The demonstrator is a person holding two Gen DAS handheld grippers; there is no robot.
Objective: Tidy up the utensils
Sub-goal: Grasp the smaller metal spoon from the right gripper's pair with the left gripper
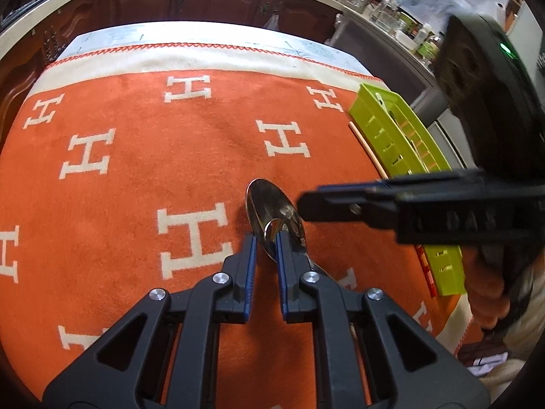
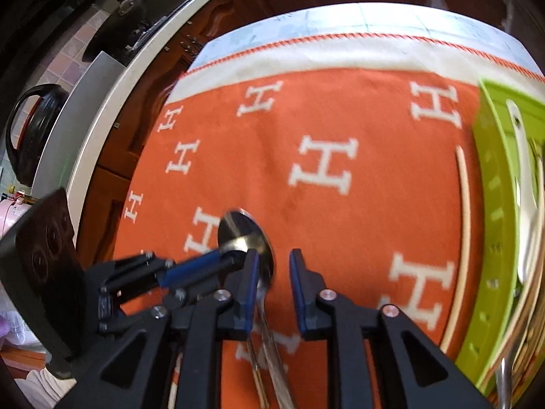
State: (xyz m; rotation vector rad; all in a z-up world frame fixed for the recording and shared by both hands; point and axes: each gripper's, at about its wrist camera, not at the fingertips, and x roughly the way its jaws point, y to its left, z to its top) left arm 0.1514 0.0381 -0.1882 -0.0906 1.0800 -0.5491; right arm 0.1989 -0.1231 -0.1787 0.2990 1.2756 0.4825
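Shiny metal spoon (image 1: 272, 211) lay on the orange blanket (image 1: 136, 204), left of the green plastic tray (image 1: 402, 136). Left gripper (image 1: 265, 242) pinched its bowl; right gripper (image 2: 272, 259) had let go. Next, carry it into the tray.

Shiny steel spoon (image 1: 272, 211) bowl-up, near green slotted tray (image 1: 391, 136)

Table (image 1: 112, 35) w/ pale top, covered by orange cloth (image 1: 136, 177) w/ white H letters and cream border. On cloth: steel spoon (image 1: 269, 204) near middle, green tray (image 1: 391, 133) at right edge, one chopstick (image 1: 366, 150) just beside tray, on its left.
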